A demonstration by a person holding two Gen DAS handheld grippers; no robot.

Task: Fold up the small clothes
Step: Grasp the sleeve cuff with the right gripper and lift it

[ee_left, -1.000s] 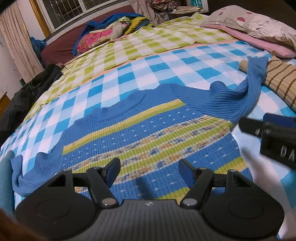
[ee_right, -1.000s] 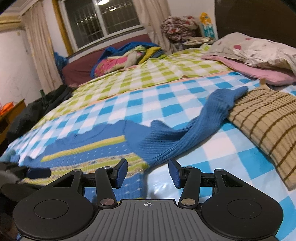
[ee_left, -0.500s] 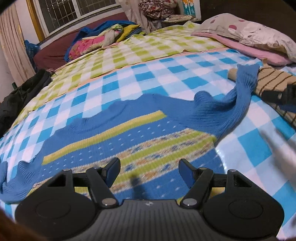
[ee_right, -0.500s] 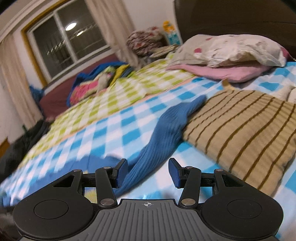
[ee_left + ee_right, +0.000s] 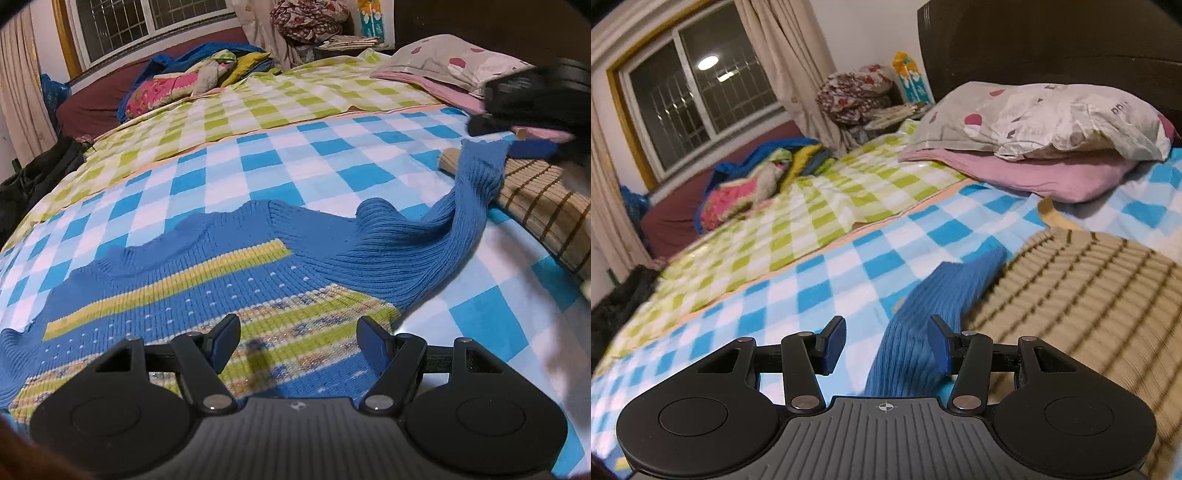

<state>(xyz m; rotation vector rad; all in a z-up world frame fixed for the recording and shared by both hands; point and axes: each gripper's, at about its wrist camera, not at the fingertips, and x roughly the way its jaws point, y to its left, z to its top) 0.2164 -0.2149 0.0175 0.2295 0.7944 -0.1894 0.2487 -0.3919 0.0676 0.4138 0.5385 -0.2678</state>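
1. In the lower part of the left wrist view, the left gripper (image 5: 298,341) hangs with its jaws apart and nothing between them, over the lower body of a blue ribbed knit sweater with yellow and green stripes (image 5: 207,295).
2. The sweater lies flat across the middle of that frame on a bed covered by a blue-and-white checked sheet (image 5: 258,173). Its long blue sleeve (image 5: 465,210) runs toward the upper right, with its cuff lying on a tan knit garment with brown stripes (image 5: 546,206).
3. At the upper right edge, blurred, the right gripper (image 5: 532,147) is just beside that cuff; whether it touches the cuff cannot be told here.
4. In the right wrist view, the right gripper (image 5: 888,343) fills the bottom of the frame, jaws apart and gripping nothing. The sleeve (image 5: 945,295) passes beneath the gap, closer to the right-hand finger, its end on the tan garment (image 5: 1089,295) at the right.
5. In the upper right lies a white patterned pillow (image 5: 1052,118) on a pink pillow (image 5: 1052,173).
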